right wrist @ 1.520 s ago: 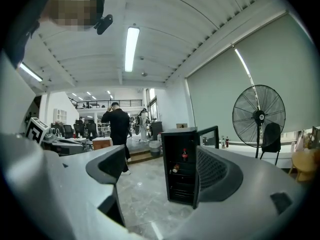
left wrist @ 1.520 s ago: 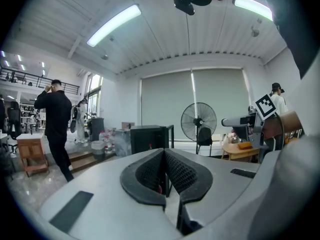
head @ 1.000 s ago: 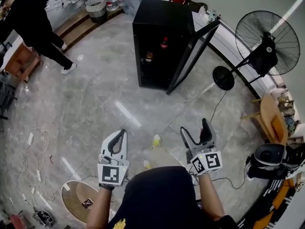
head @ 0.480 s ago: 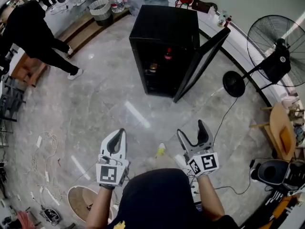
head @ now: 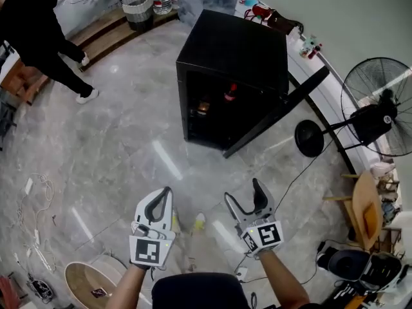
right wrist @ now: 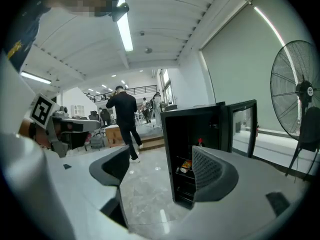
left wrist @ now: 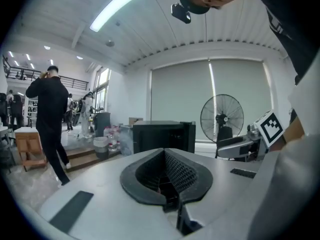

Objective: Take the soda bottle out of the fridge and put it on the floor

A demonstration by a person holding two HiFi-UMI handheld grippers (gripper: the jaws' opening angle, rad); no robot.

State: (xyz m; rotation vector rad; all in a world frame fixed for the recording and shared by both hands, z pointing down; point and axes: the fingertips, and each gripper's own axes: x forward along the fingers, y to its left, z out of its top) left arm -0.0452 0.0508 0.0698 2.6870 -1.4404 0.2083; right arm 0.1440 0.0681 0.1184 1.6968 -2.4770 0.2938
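The black fridge (head: 232, 50) stands on the marble floor ahead with its door (head: 277, 118) swung open to the right. Inside, the soda bottle (head: 230, 94) stands upright on an upper shelf; its red cap (right wrist: 200, 142) shows just above my right gripper's right finger. Both grippers are held out in front of me, well short of the fridge. My left gripper (head: 167, 192) is shut and empty, with its tips meeting (left wrist: 164, 151). My right gripper (head: 243, 193) is open (right wrist: 160, 156); its jaws have just been closing a little, with nothing between them.
An orange item (head: 203, 106) lies on a fridge shelf left of the bottle. A standing fan (head: 376, 105) and its cable are to the right. A person in black (head: 32, 24) walks at far left. Cables (head: 32, 192) and a round stool (head: 87, 282) lie at lower left.
Both grippers and my view have moved toward the fridge, which now looks nearer and larger. The right jaws stand slightly narrower. The person in black has shifted toward the left edge.
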